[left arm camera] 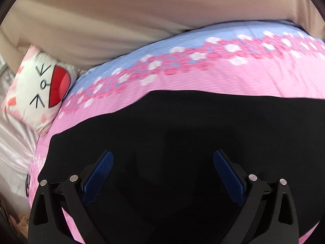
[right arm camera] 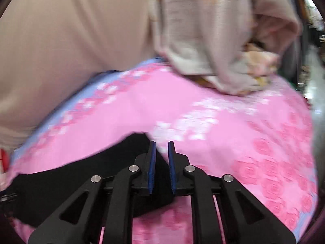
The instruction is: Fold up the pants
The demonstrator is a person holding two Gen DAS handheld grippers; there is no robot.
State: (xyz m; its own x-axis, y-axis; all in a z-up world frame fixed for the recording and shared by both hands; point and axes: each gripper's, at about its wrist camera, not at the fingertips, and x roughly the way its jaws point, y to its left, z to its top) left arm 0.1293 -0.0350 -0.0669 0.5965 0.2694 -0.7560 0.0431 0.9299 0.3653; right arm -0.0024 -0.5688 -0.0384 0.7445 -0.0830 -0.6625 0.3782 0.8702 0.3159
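The right gripper (right arm camera: 162, 148) is hovering, jaws narrowly apart, over the black pants' (right arm camera: 71, 179) corner on the pink sheet (right arm camera: 223, 126).

A: Any lettering, labels, brands, numbers?
B: None legible. Only drawn face marks on the cat-face cushion (left arm camera: 40, 89), no words. Small dark mark at the pink floral bedsheet (left arm camera: 203, 77) edge, too blurred to read.

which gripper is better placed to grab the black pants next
Left, probably. The left gripper is wide open above the black pants; the right gripper is nearly closed at their edge.
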